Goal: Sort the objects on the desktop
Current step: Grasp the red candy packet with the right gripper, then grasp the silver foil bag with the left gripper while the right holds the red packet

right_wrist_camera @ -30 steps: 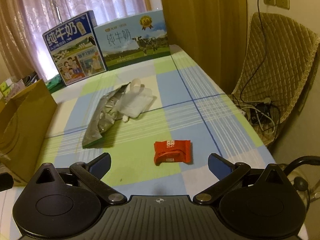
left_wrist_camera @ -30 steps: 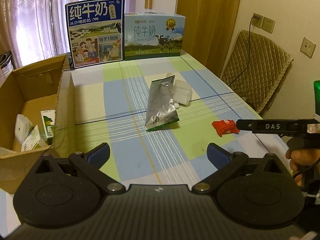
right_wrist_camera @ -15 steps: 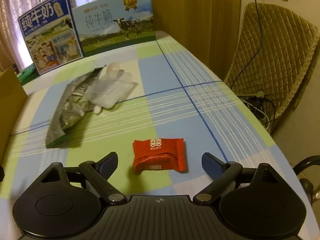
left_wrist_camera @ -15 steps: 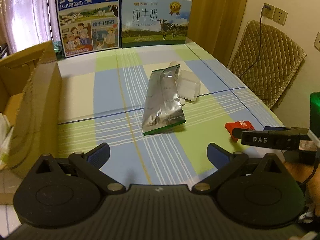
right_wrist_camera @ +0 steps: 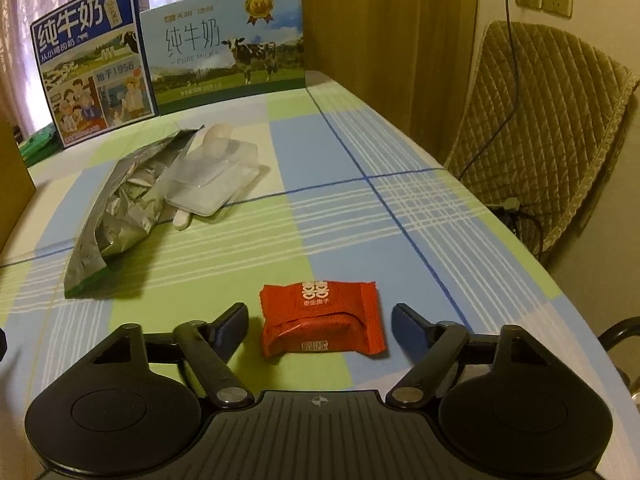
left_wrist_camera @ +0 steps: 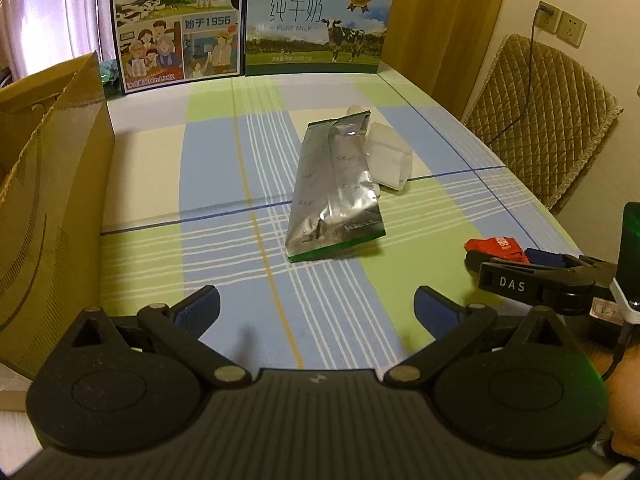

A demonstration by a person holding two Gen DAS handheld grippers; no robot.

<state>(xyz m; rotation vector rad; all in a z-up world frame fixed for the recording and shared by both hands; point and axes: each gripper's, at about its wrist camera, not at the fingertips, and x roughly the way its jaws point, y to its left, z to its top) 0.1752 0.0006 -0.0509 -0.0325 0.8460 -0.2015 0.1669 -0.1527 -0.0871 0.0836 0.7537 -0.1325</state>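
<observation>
Now our right gripper (right_wrist_camera: 320,320), fingers spread, straddles the red candy packet (right_wrist_camera: 322,316); next we must squeeze it. Left gripper (left_wrist_camera: 316,306) waits open.

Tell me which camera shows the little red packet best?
The right wrist view: the red packet lies whole and close, between the open right claw fingers, its print legible. In the left wrist view only a corner of it peeks out behind that claw.

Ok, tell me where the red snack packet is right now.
In the right wrist view the red snack packet lies flat on the checked tablecloth, between the open fingers of the right gripper, nearer than the silver pouch.
</observation>
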